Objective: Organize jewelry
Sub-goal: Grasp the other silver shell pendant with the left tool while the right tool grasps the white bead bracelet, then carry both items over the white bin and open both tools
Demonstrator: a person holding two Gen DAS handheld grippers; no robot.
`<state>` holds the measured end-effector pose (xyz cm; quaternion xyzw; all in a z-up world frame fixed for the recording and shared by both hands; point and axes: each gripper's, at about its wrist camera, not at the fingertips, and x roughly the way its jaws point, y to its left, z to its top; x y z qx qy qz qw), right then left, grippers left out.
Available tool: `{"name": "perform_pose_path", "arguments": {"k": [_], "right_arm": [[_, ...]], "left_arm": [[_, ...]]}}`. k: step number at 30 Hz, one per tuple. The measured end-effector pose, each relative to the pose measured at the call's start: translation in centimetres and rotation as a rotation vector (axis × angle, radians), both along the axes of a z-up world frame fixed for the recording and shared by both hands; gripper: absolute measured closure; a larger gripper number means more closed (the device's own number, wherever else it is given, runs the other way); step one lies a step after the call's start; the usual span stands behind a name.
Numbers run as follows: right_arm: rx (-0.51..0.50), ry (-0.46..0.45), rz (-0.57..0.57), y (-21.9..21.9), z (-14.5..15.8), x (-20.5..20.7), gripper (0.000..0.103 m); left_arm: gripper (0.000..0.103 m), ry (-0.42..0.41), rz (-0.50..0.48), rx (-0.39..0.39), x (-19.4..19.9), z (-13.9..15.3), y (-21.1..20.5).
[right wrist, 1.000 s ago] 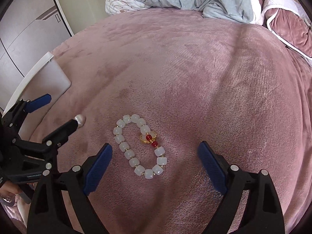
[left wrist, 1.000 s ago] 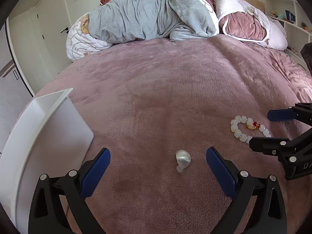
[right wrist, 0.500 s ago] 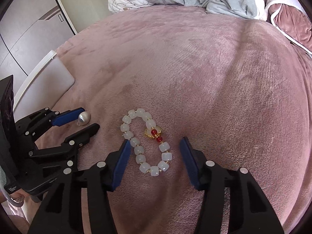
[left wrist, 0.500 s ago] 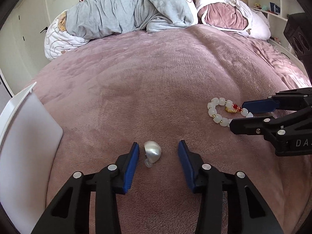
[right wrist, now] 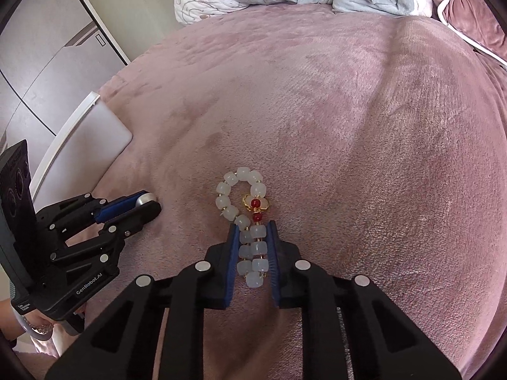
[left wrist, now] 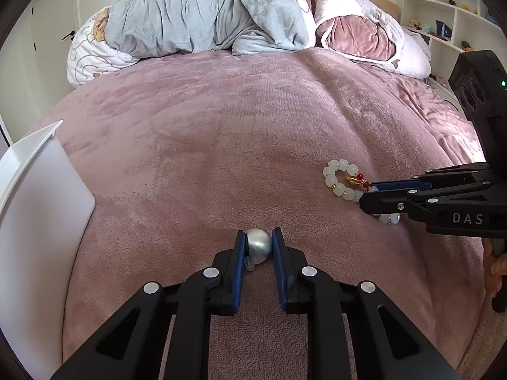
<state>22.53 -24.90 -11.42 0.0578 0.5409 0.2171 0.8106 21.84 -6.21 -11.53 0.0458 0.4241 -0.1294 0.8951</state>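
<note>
A silvery pearl-like earring (left wrist: 259, 247) lies on the pink bedspread, and my left gripper (left wrist: 258, 237) is shut on it; it shows as a small silver ball (right wrist: 145, 198) in the right wrist view. A bracelet of white beads with a gold and red charm (right wrist: 244, 209) lies on the bedspread. My right gripper (right wrist: 252, 231) is shut on its near end, squeezing the loop narrow. The bracelet also shows in the left wrist view (left wrist: 340, 181), with the right gripper (left wrist: 370, 194) over its right part.
A white box (left wrist: 35, 209) stands at the left on the bed; it also shows in the right wrist view (right wrist: 85, 139). Rolled grey and pink duvets (left wrist: 221, 22) lie at the head. Shelves (left wrist: 443, 9) stand at the far right.
Both grippers have moved forward and closed. The left one has shut on the earring. The right one has shut on the bracelet, pinching its loop together.
</note>
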Motion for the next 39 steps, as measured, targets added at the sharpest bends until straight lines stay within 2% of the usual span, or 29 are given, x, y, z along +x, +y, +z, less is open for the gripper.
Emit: {"name": "perform_pose_path", "arguments": {"k": [8, 13, 21, 25, 30, 35, 39], "right_arm": [[0.049, -0.046, 0.004, -0.1, 2.3, -1.4, 0.092], [0.114, -0.091, 0.019, 0.0, 4.9, -2.2, 0.092], [0.127, -0.180, 0.072, 2.3, 9.7, -2.9, 0.092], [0.155, -0.230, 0.093, 4.6, 12.6, -2.3, 0.092], [0.173, -0.266, 0.151, 9.1, 15.5, -1.2, 0.092], [0.182, -0.291, 0.219, 14.6, 17.3, 0.1, 0.092], [0.197, -0.281, 0.263, 19.1, 18.0, 1.5, 0.092]], "left_arm": [[0.081, -0.048, 0.007, 0.009, -2.9, 2.9, 1.5], [0.081, -0.095, 0.045, 0.007, -4.7, 5.6, 3.8], [0.081, -0.194, 0.099, 0.009, -7.3, 10.9, 8.5], [0.081, -0.249, 0.135, 0.009, -8.3, 14.6, 11.4], [0.081, -0.266, 0.194, 0.027, -9.2, 17.6, 15.3], [0.081, -0.253, 0.261, 0.034, -9.7, 18.5, 19.3], [0.081, -0.219, 0.326, 0.049, -9.7, 17.8, 22.8]]}}
